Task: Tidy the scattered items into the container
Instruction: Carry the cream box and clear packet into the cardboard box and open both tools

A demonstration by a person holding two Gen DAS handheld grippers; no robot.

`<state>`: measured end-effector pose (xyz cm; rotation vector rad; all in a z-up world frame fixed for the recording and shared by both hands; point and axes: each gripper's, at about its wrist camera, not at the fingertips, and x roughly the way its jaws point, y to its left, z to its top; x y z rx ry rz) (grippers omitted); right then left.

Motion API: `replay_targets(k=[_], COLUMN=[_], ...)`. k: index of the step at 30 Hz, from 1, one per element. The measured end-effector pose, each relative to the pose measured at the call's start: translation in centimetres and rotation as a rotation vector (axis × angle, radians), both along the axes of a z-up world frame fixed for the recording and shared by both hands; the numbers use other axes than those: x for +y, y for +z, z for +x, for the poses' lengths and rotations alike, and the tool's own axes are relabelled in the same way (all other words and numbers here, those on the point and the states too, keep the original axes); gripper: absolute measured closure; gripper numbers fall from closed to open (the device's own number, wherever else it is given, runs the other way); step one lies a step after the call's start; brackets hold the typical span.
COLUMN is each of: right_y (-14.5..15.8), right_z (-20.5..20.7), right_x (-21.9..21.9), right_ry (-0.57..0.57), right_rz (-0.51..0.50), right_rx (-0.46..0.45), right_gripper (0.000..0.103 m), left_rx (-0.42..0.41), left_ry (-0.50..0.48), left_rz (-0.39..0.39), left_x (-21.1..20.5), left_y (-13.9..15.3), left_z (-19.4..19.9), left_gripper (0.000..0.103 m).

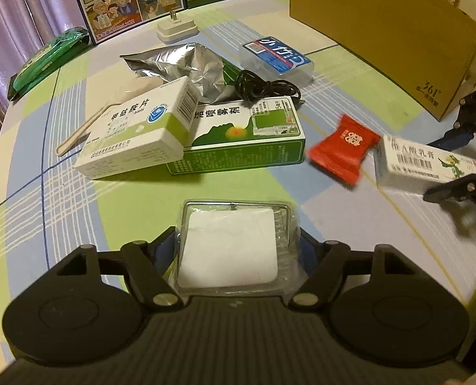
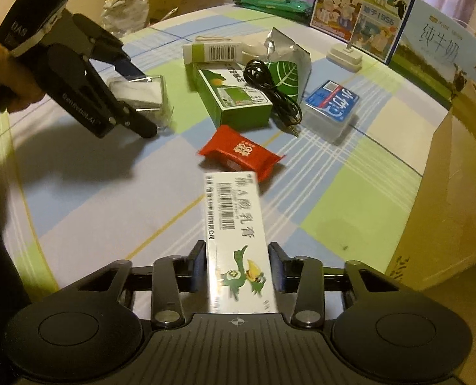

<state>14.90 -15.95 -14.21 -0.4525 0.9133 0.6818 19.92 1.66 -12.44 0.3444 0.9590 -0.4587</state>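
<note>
across the checked tablecloth [image 1: 61, 192], which carries everything in view, the largest thing is the brown cardboard box [image 1: 391, 41], standing open-topped along the far right edge as seen from the left wrist view. blue milk cartons [image 2: 363, 9] stand at the back edge, with a green packet [image 1: 45, 61] lying to one side of them and a white plug adapter [image 1: 177, 29] just in front.

at the middle of the cloth lies a cluster: a crumpled silver foil bag [image 1: 189, 67]; a green spray box [image 1: 247, 138] flat on the cloth; a white-and-green tablet box [image 1: 138, 134] leaning with one end on the green spray box; a coiled black cable [image 2: 270, 86] resting on the foil bag and the spray box; a clear blue-labelled tissue pack [image 1: 278, 57] just beside the cable. a red candy wrapper [image 2: 241, 154] lies nearer, apart from the cluster.

left gripper [image 1: 234, 243]: fingers closed against the two sides of a clear plastic case [image 1: 231, 243] with a white insert, held low over the cloth.

right gripper [image 2: 236, 266]: a long white ointment box [image 2: 234, 234] lies between the fingers, its far end reaching over the red candy wrapper; a gap shows on each side, so a firm grip cannot be told.

a hand [image 2: 0, 73] grasps the left gripper's handle.
</note>
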Motion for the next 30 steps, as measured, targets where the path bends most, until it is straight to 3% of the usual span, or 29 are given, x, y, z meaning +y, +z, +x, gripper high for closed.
replay_targets(k=[2,8,17,24,30], right_y=[0.1,1.9,8.2,14.7,18.1], right_z=[-0.2,-1.3,-3.6,-3.6,-1.7], right_x=[0.0,-1.6,-4.4,-9.4,-14.9], right_ry=[-0.026,-0.123,-0.263,-0.444,-0.583], right_rz=[0.003,0.072,0.167,0.256,0.264], right_rx=[-0.004,-0.019,-0.118,-0.208,-0.272], right_gripper=[0.068,0.068,0.068,0.068,0.068], left_rx=[0.002,-0.03,-0.074,-0.126,-0.173], left_ry=[0.013,0.027,0.042,-0.005,-0.081], left_rz=[-0.005,0.017,-0.006,-0.086,-0.16], left_x=[0.1,0.3,-1.3,-7.9,-16.0], left_y=[0.2,1.6,6.4,11.2,14.8], left_z=[-0.1,-1.0,-3.0,-3.1,-2.2], left_gripper=[0.039,0.041,0.041,0.041,0.041])
